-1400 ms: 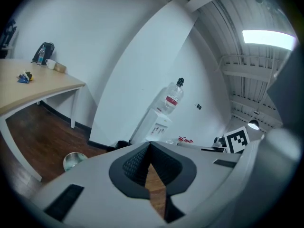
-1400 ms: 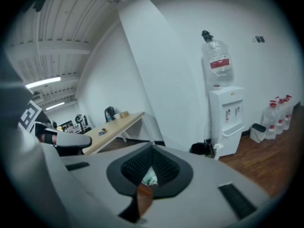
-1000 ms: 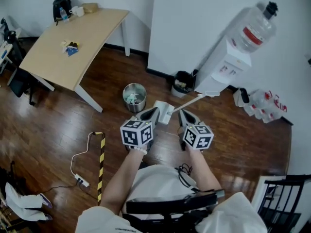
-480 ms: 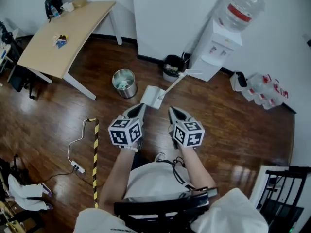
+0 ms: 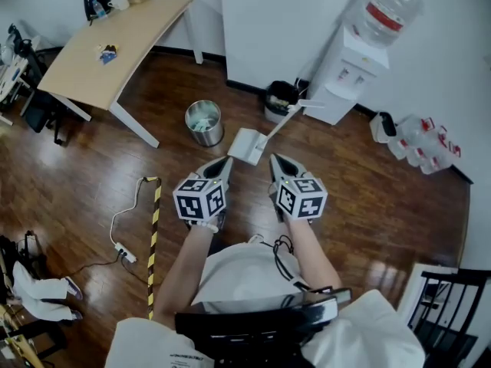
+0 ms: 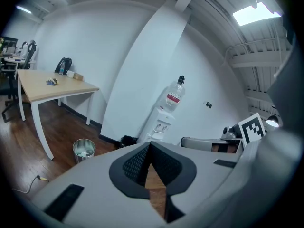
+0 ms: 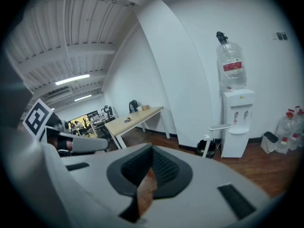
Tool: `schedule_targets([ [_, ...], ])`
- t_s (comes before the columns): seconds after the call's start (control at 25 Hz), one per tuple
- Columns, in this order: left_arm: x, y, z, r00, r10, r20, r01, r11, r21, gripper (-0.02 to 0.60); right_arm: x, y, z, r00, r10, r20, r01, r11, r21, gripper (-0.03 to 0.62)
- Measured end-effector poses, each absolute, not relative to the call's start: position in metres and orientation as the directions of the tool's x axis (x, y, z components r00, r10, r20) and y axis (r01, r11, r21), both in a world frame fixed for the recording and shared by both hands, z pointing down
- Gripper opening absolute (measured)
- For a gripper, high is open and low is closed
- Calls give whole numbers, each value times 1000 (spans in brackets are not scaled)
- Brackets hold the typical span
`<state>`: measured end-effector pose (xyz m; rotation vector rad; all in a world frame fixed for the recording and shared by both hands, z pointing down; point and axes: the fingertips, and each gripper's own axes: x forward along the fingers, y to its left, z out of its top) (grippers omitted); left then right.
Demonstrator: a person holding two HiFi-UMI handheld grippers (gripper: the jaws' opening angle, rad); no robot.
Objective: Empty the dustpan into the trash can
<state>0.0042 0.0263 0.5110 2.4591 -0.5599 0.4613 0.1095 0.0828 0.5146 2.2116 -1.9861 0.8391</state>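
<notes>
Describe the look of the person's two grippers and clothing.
The left gripper and right gripper are pale grey, tapering to points, with dark meshed pads. Each carries a white cube of black square markers. The person wears a white top.

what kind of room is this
Most likely an office or workroom: there is a desk, a water cooler with spare bottles beside it, and a small trash can on the wood floor.
</notes>
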Motion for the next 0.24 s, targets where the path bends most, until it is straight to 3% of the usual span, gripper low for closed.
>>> schedule_targets([
  [0.24, -10, 15, 498, 868, -266, 420, -456, -764, 456, -2, 89, 74, 503, 53, -906, 421, -940, -187, -284, 0],
])
